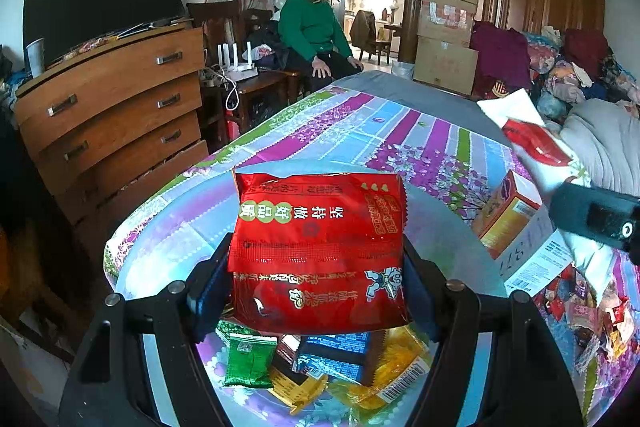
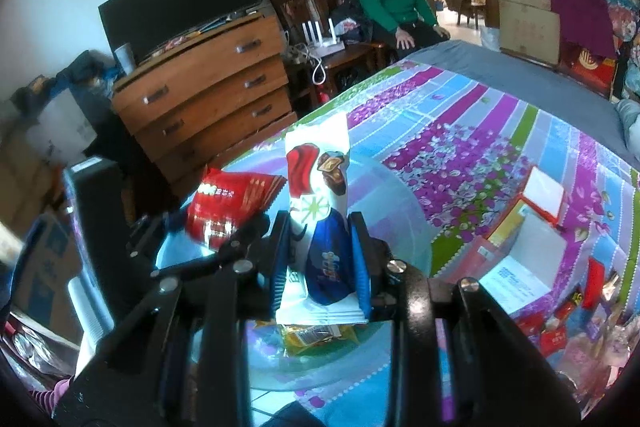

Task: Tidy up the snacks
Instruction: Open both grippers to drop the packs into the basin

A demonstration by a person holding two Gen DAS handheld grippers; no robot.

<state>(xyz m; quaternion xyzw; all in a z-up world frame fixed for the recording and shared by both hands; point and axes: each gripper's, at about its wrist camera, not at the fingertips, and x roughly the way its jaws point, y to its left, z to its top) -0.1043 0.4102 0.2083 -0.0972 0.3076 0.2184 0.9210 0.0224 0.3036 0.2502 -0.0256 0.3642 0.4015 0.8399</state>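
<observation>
My left gripper (image 1: 316, 291) is shut on a wide red snack packet (image 1: 320, 227), its blue pads pressing both side edges. It hangs over a clear plastic basin (image 1: 172, 227) on the flowered bedspread. Inside the basin lie a green packet (image 1: 250, 363), a blue one (image 1: 336, 351) and a yellow one (image 1: 392, 367). My right gripper (image 2: 320, 263) is shut on an upright white packet with red and blue print (image 2: 316, 179), above the same basin (image 2: 400, 211). The red packet (image 2: 228, 203) shows just left of it. In the left wrist view the white packet (image 1: 532, 147) is at the right.
An open orange box (image 2: 524, 227) lies on the bedspread to the right, with loose small snacks (image 2: 568, 311) beyond it. A wooden dresser (image 1: 112, 107) stands left of the bed. A person in a green top (image 1: 312, 27) sits on a chair at the far end.
</observation>
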